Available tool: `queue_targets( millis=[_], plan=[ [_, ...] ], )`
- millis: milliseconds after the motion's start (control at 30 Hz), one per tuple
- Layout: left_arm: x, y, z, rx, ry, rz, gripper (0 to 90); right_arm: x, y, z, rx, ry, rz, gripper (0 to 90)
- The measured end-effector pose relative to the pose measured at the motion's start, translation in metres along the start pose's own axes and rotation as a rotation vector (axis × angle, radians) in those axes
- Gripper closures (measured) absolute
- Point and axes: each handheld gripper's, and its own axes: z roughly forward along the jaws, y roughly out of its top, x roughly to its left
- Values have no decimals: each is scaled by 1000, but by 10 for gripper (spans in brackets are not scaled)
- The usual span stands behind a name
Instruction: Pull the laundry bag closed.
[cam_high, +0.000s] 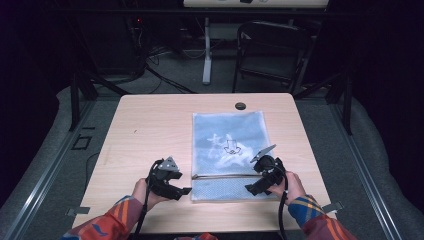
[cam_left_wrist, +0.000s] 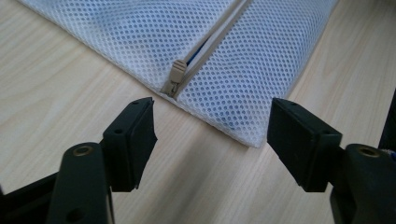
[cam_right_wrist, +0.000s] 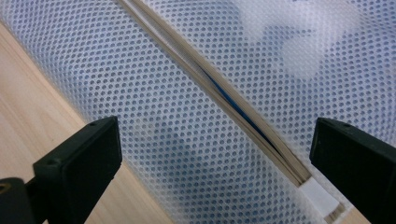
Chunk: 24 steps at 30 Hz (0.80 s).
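A white mesh zip bag (cam_high: 230, 145) lies flat on the wooden table (cam_high: 150, 125), with a blue and white item inside it. Its beige zipper (cam_high: 225, 176) runs across the near part of the bag. My left gripper (cam_high: 182, 184) sits at the zipper's left end, open, and the zipper pull (cam_left_wrist: 176, 74) lies just ahead of its jaws (cam_left_wrist: 212, 121), untouched. My right gripper (cam_high: 252, 182) hovers at the zipper's right end, open wide (cam_right_wrist: 215, 144) over the mesh (cam_right_wrist: 154, 107) and the zipper line (cam_right_wrist: 224, 88). A white end tab (cam_right_wrist: 320, 196) shows near its right jaw.
A round cable hole (cam_high: 240, 106) sits at the table's far edge, just beyond the bag. Behind the table stand a dark folding chair (cam_high: 270, 50) and a white desk leg (cam_high: 206, 50). Bare wood stretches to the left of the bag.
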Motion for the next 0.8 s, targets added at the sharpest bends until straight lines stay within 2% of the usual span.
queue_targets(
  millis=[100,133,167,267,300,367,400,433,500,533,567,633,800],
  plan=[
    [-4,1,5,11,-12,16,392,3,3,2,-7,6,-2,21],
    [-5,1,5,11,-13,24,431,4,4,3,-2,3,-16,22],
    [-6,0,8,14,-21,31,468,5,6,4,-13,13,-7,26],
    [-9,-1,14,27,-31,48,496,6,8,5,-15,21,-11,29],
    [-11,-1,18,30,-45,53,538,8,10,6,-25,25,-10,35],
    [-12,0,20,30,-48,65,550,9,11,6,-19,22,-20,37],
    [-13,0,21,30,-38,70,590,11,12,8,-29,28,-19,40],
    [-14,1,23,25,-53,74,630,14,14,10,-23,28,-30,48],
    [-16,2,26,24,-58,93,649,16,15,11,-36,30,-33,55],
    [-17,2,26,25,-47,96,678,17,17,12,-32,31,-42,58],
    [-16,1,27,21,-63,99,689,18,18,13,-42,37,-41,65],
    [-15,1,28,18,-69,98,740,21,22,15,-40,42,-57,73],
    [-14,0,30,42,-69,98,790,25,27,19,-54,45,-74,100]
  ],
)
